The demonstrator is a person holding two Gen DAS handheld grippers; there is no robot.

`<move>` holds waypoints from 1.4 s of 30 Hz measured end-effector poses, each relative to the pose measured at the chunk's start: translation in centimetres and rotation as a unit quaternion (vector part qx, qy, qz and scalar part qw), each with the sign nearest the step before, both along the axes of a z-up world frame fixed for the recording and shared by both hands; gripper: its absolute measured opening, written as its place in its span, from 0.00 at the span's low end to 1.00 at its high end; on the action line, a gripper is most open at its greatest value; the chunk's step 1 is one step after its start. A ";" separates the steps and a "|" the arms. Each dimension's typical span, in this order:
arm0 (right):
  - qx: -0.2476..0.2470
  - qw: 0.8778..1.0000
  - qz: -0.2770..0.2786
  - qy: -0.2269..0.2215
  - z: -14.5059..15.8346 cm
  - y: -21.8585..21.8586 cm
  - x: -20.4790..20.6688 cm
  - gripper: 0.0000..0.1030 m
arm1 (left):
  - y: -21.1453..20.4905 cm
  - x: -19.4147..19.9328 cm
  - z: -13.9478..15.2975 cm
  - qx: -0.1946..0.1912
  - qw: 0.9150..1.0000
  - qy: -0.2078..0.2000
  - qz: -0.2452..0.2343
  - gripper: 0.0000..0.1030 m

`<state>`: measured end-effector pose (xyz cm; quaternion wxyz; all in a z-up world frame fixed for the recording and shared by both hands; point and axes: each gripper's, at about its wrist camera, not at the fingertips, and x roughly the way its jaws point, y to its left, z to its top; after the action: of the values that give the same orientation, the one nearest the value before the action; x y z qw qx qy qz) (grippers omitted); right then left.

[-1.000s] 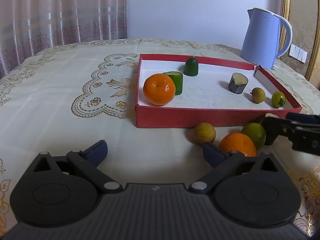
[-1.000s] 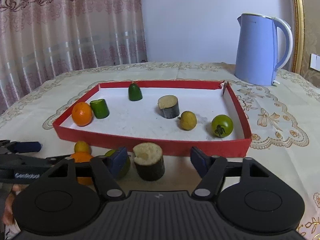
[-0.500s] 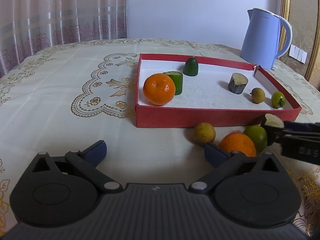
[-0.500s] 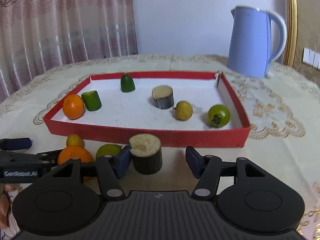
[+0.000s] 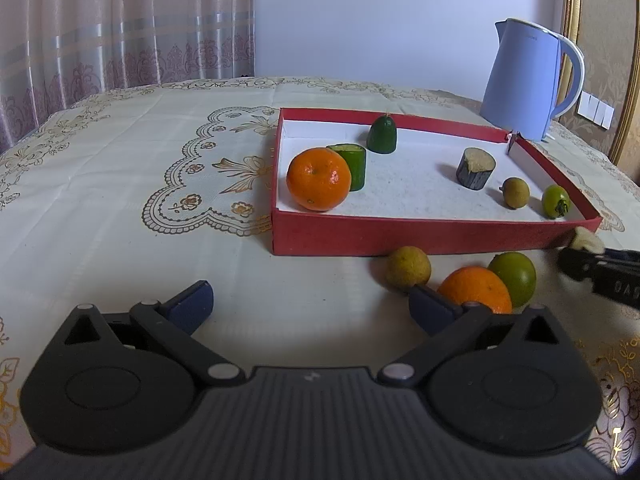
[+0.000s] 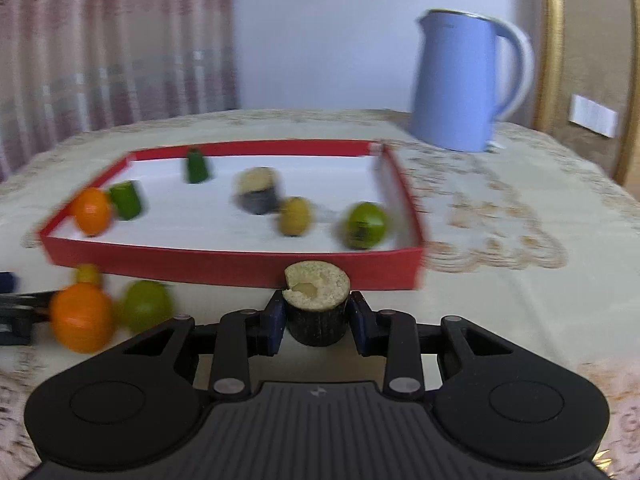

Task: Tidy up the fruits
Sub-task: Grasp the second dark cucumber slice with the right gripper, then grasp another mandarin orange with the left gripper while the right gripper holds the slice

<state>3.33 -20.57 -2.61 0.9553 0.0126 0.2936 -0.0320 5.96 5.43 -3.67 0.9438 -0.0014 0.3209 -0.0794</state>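
Right tool (image 6: 316,326) clamped on dark stub (image 6: 316,308) (pale top); left tool (image 5: 310,306) wide, empty.

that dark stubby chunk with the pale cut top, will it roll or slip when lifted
The dark chunk looks stiff and probably won't squash. Its flat ends suggest it stands rather than rolls. The right tool clamps its rounded bark-like sides, so it might twist slightly.

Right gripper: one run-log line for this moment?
right gripper: shut on dark-skinned cut chunk | place: outside red tray, at its front wall | left gripper: open, empty | loose: orange, lime
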 end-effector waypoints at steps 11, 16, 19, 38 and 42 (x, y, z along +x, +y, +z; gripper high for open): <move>0.008 1.000 -0.016 0.006 -0.1 -2.1 0.1 0.31 | 1.3 -2.2 1.0 -0.040 0.999 -0.028 0.010 0.98; 0.009 1.000 -0.016 0.006 -0.1 -2.2 0.2 0.31 | -0.6 -4.4 2.1 -0.032 0.998 -0.048 -0.034 0.94; 0.009 1.000 -0.016 0.006 -0.1 -2.2 0.2 0.31 | -2.1 -4.9 2.3 -0.028 0.997 -0.053 -0.058 0.94; 0.019 1.000 -0.015 0.005 -0.2 -2.3 0.2 0.32 | -6.0 -2.8 0.8 -0.006 0.997 -0.006 -0.073 0.51; 0.022 1.000 -0.014 0.004 -0.2 -2.5 0.2 0.32 | -6.7 -2.8 0.7 0.001 0.996 -0.010 -0.084 0.39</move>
<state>3.57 -23.05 -2.81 0.9531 0.0379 0.2978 -0.0393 3.11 -1.32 -2.95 0.9367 0.0270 0.3108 -0.1586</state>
